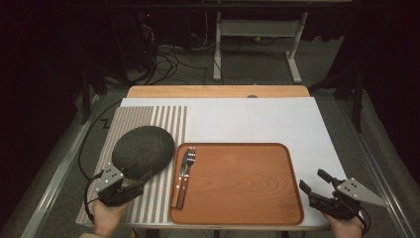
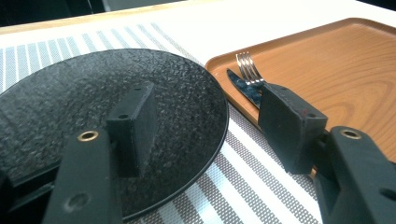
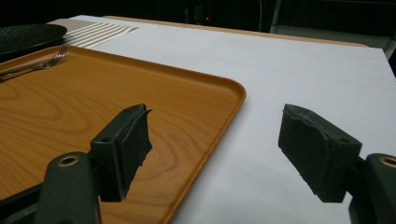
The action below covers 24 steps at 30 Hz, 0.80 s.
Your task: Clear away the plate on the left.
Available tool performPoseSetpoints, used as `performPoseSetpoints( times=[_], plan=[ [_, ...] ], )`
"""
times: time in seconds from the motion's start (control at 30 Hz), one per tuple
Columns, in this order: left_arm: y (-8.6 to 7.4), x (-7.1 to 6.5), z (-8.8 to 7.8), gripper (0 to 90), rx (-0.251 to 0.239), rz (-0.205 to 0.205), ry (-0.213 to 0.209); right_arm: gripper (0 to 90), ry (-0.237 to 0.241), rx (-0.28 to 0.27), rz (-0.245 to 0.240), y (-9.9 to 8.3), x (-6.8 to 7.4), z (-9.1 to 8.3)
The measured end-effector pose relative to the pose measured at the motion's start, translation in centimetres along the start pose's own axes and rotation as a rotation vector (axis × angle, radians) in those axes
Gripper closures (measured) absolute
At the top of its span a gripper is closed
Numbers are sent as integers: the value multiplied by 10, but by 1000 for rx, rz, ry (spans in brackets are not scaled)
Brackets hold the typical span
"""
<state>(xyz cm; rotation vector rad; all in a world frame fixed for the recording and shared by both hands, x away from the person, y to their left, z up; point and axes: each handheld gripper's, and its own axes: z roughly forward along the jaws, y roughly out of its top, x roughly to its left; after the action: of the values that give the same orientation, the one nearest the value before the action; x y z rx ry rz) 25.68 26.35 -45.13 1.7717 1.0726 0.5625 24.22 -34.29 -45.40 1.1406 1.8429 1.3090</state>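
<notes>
High view: the left gripper [image 1: 143,179] is held with jaws apart astride the plate [image 1: 143,148] rim, unclamped; the right gripper [image 1: 313,181] is held agape beside the tray [image 1: 237,178]. A fork [image 1: 188,161] is seen on the tray.

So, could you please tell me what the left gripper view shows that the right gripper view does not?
Left gripper view: the knife blade lying beside the fork, the pebbled surface of the black plate close up, and the left gripper with its jaws open, one of them over the plate.
Right gripper view: the tray with a bare rounded corner, the white table cover beside it, and the right gripper, its jaws open.
Shared: the tray, fork, plate and striped placemat.
</notes>
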Motion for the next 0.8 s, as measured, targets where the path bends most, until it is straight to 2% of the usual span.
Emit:
performPoseSetpoints(
  times=[0.47,0.8],
  plan=[
    [6,-10,9,353,0,33,-15,253,14,2,-5,1,0,4],
    [10,-17,19,353,16,62,-45,253,14,4,-5,1,0,4]
  ],
)
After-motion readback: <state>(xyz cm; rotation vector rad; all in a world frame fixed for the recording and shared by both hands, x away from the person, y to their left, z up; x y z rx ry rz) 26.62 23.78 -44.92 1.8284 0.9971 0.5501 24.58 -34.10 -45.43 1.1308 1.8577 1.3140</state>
